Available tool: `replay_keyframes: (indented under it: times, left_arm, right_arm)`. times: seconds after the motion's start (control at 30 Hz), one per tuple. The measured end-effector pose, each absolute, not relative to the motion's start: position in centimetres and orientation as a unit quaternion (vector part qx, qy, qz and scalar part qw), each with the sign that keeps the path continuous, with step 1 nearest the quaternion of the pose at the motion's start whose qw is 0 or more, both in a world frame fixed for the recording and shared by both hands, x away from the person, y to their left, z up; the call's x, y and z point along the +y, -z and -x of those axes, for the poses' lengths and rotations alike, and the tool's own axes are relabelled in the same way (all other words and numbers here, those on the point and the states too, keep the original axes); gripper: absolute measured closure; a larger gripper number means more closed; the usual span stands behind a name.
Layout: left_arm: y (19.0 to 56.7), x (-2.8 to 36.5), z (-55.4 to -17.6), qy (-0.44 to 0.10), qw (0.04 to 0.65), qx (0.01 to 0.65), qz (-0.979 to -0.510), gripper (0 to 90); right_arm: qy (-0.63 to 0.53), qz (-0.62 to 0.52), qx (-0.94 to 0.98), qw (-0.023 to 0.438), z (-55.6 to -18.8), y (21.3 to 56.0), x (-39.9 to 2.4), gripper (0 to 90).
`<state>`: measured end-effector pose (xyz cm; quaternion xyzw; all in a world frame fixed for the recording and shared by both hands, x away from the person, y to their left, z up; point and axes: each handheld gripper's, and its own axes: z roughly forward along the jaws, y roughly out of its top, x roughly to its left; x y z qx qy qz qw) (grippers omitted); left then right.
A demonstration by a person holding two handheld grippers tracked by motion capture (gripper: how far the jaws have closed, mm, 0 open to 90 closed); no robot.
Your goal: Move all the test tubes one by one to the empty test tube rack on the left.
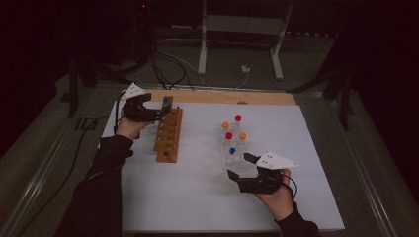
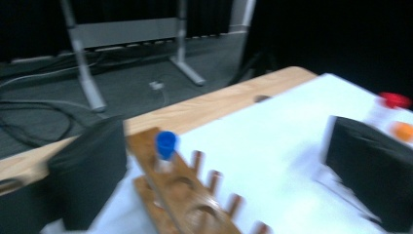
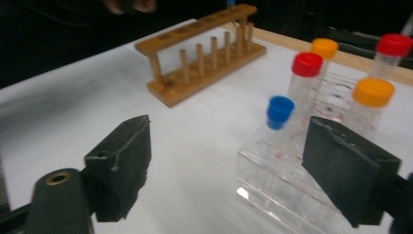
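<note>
White table point(image 1: 197, 197) bare in front, left gripper point(image 1: 157, 113) open (beside wooden rack point(image 1: 168, 136))

High view overhead, 2 tool views low, sharing wooden rack point(image 1: 168, 136)

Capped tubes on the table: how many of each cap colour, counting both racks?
Blue caps: 2, one tube in the wooden rack at, one in the clear rack at
Red caps: 2, at and
Orange caps: 2, at and
Total: 6 tubes
</note>
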<state>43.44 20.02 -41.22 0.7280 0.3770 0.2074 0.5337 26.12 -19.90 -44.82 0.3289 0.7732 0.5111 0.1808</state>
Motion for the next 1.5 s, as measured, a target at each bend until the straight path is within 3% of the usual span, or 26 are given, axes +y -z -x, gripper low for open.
replay_keyframes:
  times: [0.3, 0.53, 0.9, 1.07, 1.5]
  left_arm:
    - [41.1, 19.8, -37.7, -0.179, 0.554, 0.334, -0.741, 1.1]
    - [41.8, 19.1, -34.8, -0.157, 0.57, 0.311, -0.744, 1.1]
    - [43.2, 17.4, -33.3, -0.141, 0.576, 0.284, -0.753, 1.1]
    - [43.6, 17.1, -33.3, -0.135, 0.569, 0.283, -0.76, 1.1]
    - [41.4, 16.6, -32.3, -0.122, 0.583, 0.252, -0.763, 1.1]
  right_arm:
    - [-0.481, -0.364, 0.777, 0.179, -27.3, 45.7, -19.8, 48.2]
    - [-0.456, -0.39, 0.78, 0.179, -28.9, 46.1, -19.4, 56.1]
    - [-0.447, -0.397, 0.789, 0.145, -30.8, 47.2, -18.2, 69.0]
    - [-0.445, -0.399, 0.787, 0.155, -30.9, 47.1, -18.3, 75.8]
    - [-0.493, -0.347, 0.766, 0.224, -29.0, 42.5, -19.3, 76.9]
